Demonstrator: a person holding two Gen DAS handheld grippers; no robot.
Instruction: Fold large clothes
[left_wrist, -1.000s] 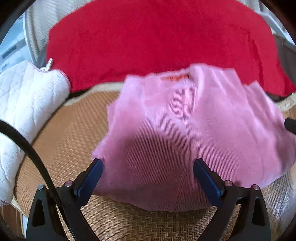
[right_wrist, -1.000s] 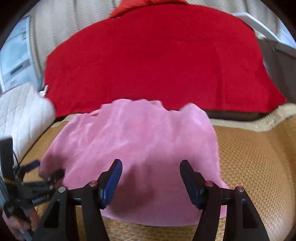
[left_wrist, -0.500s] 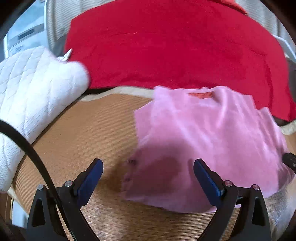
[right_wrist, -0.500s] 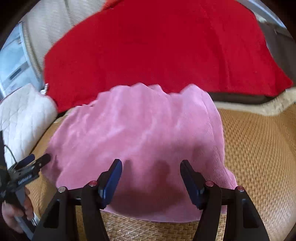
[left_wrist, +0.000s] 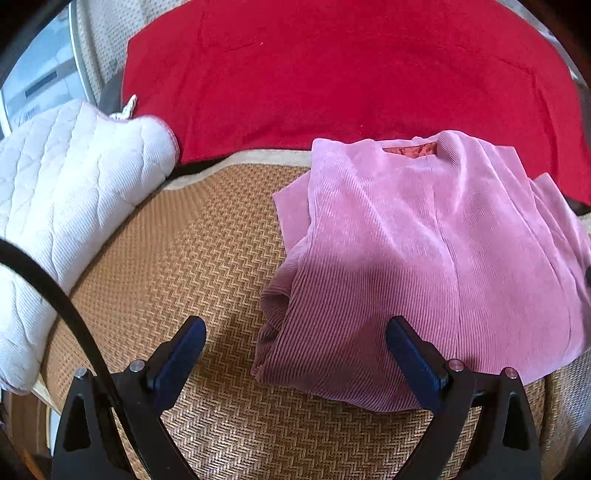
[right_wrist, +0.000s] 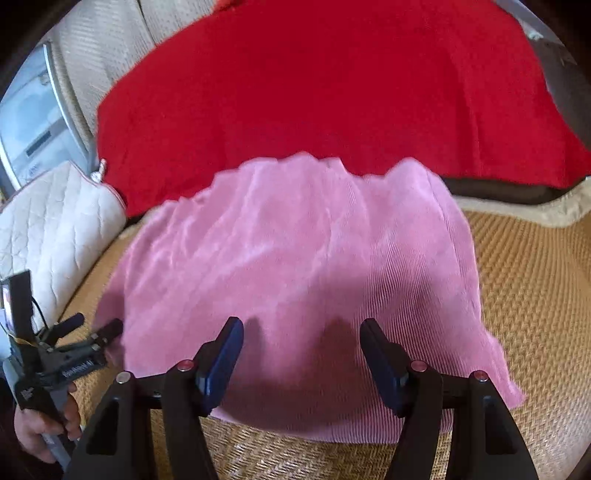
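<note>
A pink ribbed garment (left_wrist: 424, 258) lies folded in a thick rectangle on the woven mat (left_wrist: 192, 266), collar at the far edge. It also shows in the right wrist view (right_wrist: 303, 277). My left gripper (left_wrist: 295, 354) is open and empty, just off the garment's near left corner. It also shows in the right wrist view (right_wrist: 92, 328), at the garment's left edge. My right gripper (right_wrist: 301, 350) is open and empty, over the garment's near edge.
A large red cloth (left_wrist: 351, 74) covers the backrest behind the garment. A white quilted cushion (left_wrist: 62, 192) lies at the left on the mat. A white appliance (right_wrist: 29, 133) stands at the far left.
Both grippers stay open. The left view has swung left, so the garment now sits to the right of the left gripper. The right gripper has moved closer over the garment.
</note>
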